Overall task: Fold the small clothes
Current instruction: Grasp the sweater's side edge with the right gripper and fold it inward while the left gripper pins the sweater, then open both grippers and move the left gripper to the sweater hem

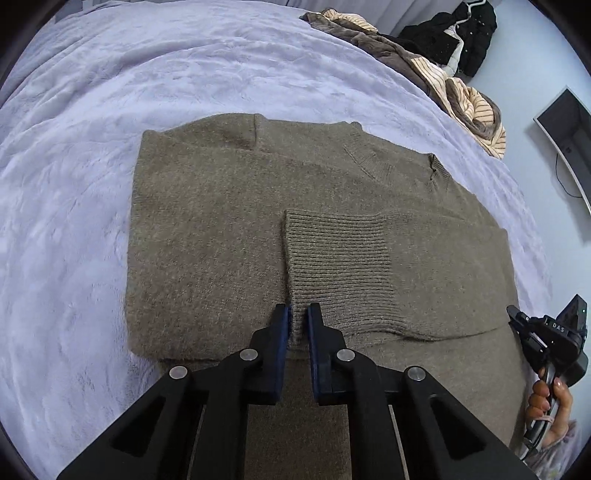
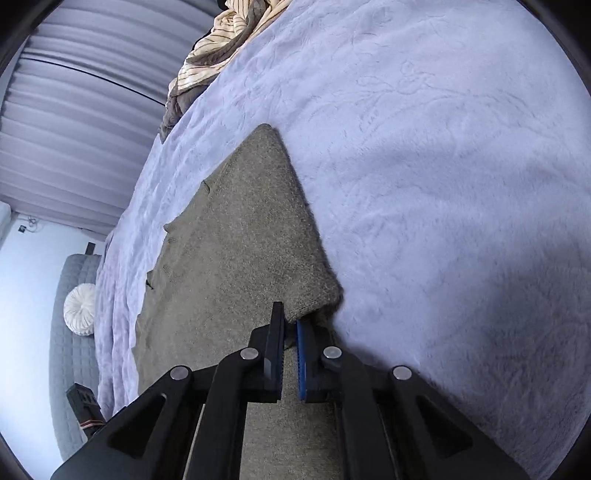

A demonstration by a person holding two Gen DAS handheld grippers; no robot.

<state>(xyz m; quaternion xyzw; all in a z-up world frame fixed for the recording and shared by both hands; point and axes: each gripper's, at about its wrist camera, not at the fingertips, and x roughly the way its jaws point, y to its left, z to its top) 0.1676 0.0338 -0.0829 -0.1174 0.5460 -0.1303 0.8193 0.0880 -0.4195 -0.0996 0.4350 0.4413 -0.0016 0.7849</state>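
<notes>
On the lilac blanket [image 1: 74,184] lies the olive sweater [image 1: 207,229], sleeves folded in. Left gripper [image 1: 298,314] pinches the ribbed cuff [image 1: 340,266] at its near edge; right gripper [image 2: 290,319] is clamped on a near sweater edge. Striped clothes [image 1: 469,103] sit far right.

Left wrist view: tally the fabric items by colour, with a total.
Olive-brown knit sweater, spread flat on the blanket: 1
Lavender blanket: 1
Cream-and-brown striped garment pile at the bed edge: 1
Black clothing heap beyond it: 1
Total: 4
</notes>
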